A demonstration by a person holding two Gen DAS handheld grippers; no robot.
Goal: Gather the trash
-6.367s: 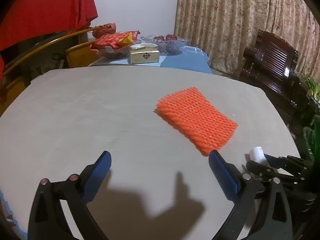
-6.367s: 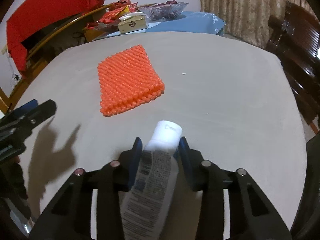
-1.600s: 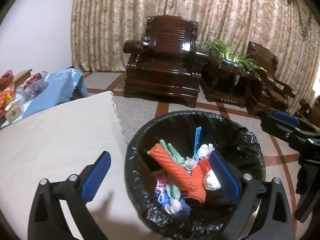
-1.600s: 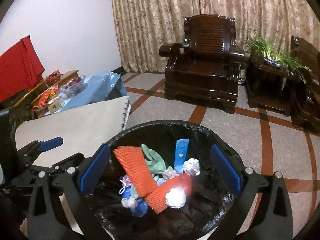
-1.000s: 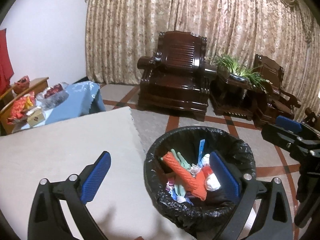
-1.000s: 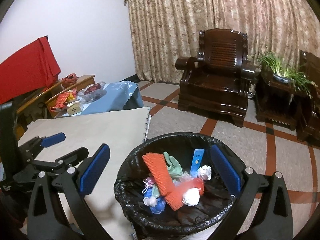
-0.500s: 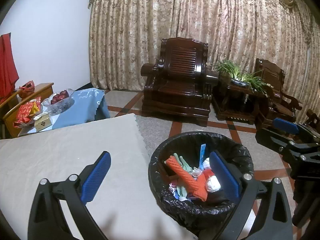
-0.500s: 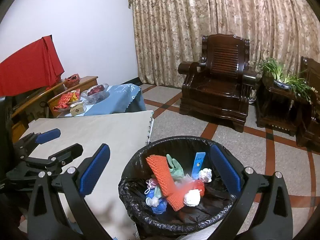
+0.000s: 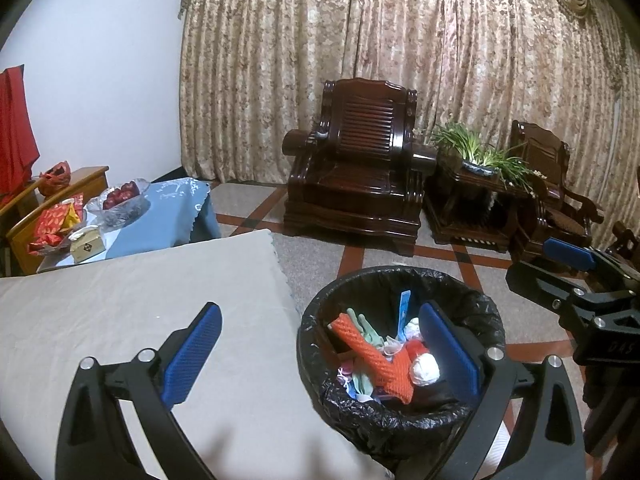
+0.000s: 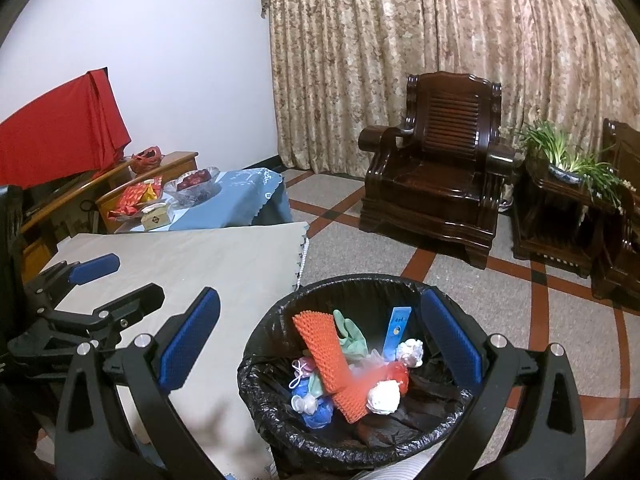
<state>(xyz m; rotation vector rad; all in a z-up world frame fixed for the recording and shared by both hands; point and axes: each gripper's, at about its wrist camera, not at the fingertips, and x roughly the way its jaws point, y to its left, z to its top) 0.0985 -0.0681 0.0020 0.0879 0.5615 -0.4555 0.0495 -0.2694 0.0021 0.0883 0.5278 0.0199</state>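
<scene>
A bin with a black liner (image 9: 316, 320) (image 10: 280, 316) stands on the floor beside the grey table (image 9: 120, 304) (image 10: 208, 264). In it lie an orange foam net (image 9: 372, 356) (image 10: 328, 356), a green glove (image 10: 352, 336), a blue strip (image 10: 396, 330), white crumpled balls and other scraps. My left gripper (image 9: 320, 352) is open and empty, held above the table edge and the bin. My right gripper (image 10: 320, 340) is open and empty above the bin. Each gripper shows in the other's view, the right one (image 9: 568, 264) and the left one (image 10: 96, 280).
A dark wooden armchair (image 9: 356, 176) (image 10: 440, 160) stands beyond the bin before patterned curtains. A side table with a plant (image 9: 480, 160) and a second chair are to the right. A blue-clothed table (image 9: 160, 216) with snacks and a fruit bowl stands at the left.
Both grippers have drawn back and up from the bin, so it looks smaller and lower. Over six seconds ago the right gripper held a tube and the net lay on the table; both grippers are empty now.
</scene>
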